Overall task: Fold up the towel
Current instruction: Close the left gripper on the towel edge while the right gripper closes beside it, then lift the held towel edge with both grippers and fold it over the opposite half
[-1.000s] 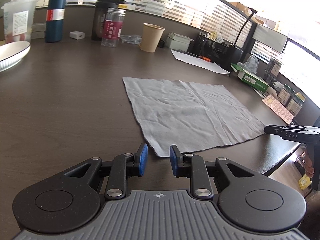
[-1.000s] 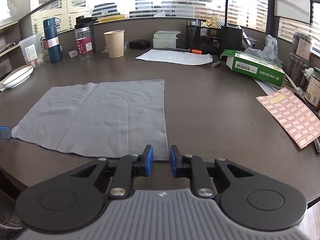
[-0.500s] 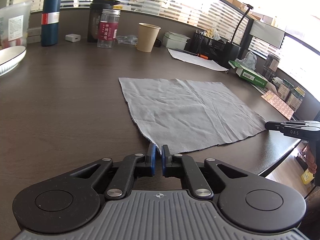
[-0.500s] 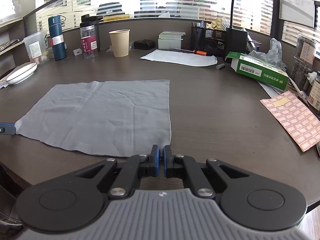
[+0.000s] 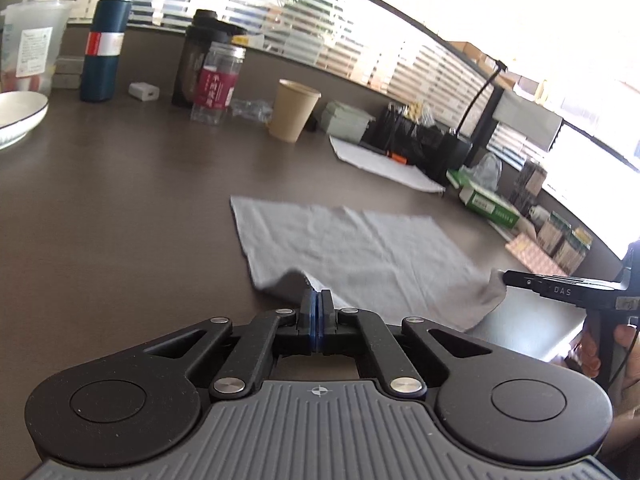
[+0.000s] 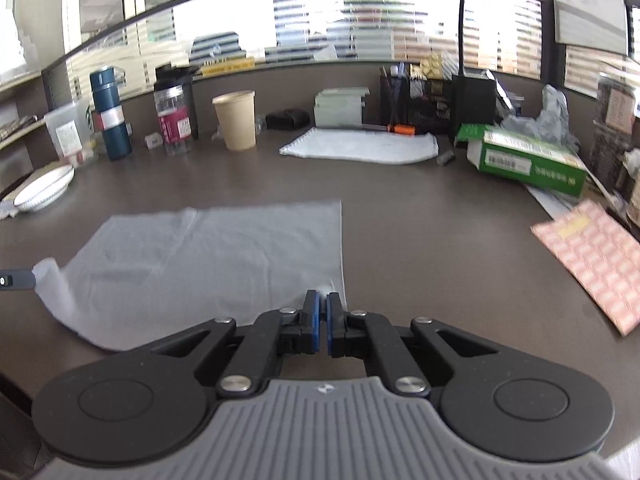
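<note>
Both grippers pinching the towel's near corners, corners lifted off desk.

Left gripper clamped on near-left corner of grey towel; right gripper clamped on near-right corner. Rest of towel lies flat mid-desk. From right wrist: paper cup at 11 o'clock, green box at 1 o'clock.

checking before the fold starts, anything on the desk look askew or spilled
Nothing spilled or damaged. The grey towel has both near corners pinched up off the desk by the left tongs and right tongs, as a fold needs.
</note>
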